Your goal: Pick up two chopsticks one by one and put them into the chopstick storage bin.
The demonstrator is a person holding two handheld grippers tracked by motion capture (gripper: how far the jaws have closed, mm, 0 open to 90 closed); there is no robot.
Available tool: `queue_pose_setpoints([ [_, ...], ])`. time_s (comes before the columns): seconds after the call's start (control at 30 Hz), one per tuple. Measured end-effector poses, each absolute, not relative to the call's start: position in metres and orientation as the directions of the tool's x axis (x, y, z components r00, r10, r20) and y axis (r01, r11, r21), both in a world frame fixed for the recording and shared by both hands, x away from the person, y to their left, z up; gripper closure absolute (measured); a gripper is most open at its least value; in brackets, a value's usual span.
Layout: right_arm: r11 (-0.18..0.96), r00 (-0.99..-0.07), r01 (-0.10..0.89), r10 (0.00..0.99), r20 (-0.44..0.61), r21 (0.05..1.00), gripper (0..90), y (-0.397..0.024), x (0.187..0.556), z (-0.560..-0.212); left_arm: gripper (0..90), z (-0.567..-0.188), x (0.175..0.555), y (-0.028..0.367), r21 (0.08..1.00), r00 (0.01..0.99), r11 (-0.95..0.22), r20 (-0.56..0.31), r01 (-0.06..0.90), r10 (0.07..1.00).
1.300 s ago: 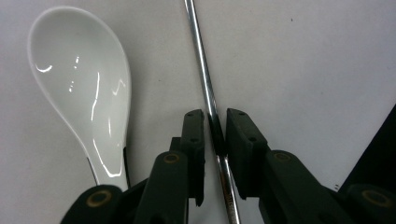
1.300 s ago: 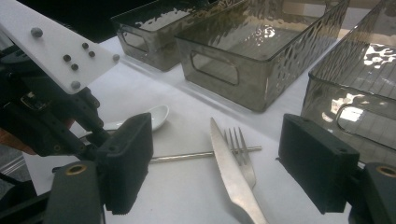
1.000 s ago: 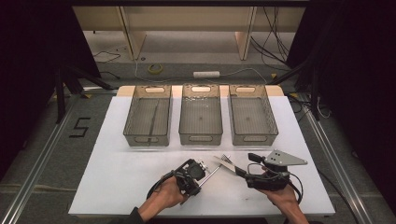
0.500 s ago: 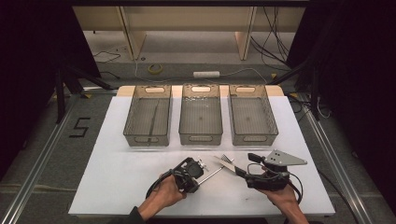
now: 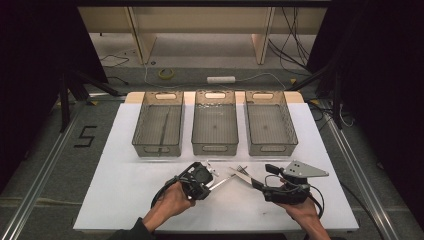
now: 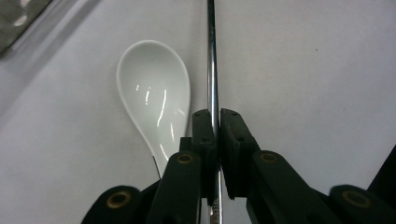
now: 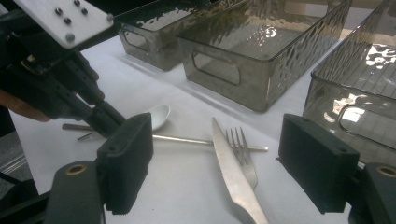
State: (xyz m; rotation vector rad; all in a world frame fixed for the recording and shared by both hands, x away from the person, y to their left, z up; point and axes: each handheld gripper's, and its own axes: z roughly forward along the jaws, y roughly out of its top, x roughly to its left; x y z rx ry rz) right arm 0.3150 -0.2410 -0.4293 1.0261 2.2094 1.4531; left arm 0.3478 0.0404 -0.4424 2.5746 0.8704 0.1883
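Note:
My left gripper (image 6: 214, 114) is shut on a thin metal rod (image 6: 211, 56) that runs straight out between its pads. A white ceramic spoon (image 6: 154, 93) lies on the table just left of the jaws. In the high view the left gripper (image 5: 209, 188) sits at the table's front centre and holds the rod (image 5: 224, 181) low over the white surface. My right gripper (image 7: 217, 130) stands open, with a knife (image 7: 233, 177) and a fork (image 7: 243, 149) lying on the table beyond its pads. The rod (image 7: 187, 139) crosses behind them.
Three clear plastic bins stand in a row at the back: left (image 5: 158, 149), middle (image 5: 215, 148), right (image 5: 272, 147). A thin rod (image 5: 164, 127) lies in the left bin. The white table top (image 5: 115, 190) ends close in front of the hands.
The left hand has edged slightly to the left with the rod between its jaws. The right hand has kept still.

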Motion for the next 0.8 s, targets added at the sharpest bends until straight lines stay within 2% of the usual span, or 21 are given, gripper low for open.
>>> queue_pose_setpoints([
  [0.8, 0.232, -0.697, 0.4, 0.705, 0.13, 0.886, 27.3, -0.241, 0.316, -0.43, 84.6, -0.402, 0.357, 0.072, 0.541, 0.761, -0.641, 0.005, 0.544, 0.649],
])
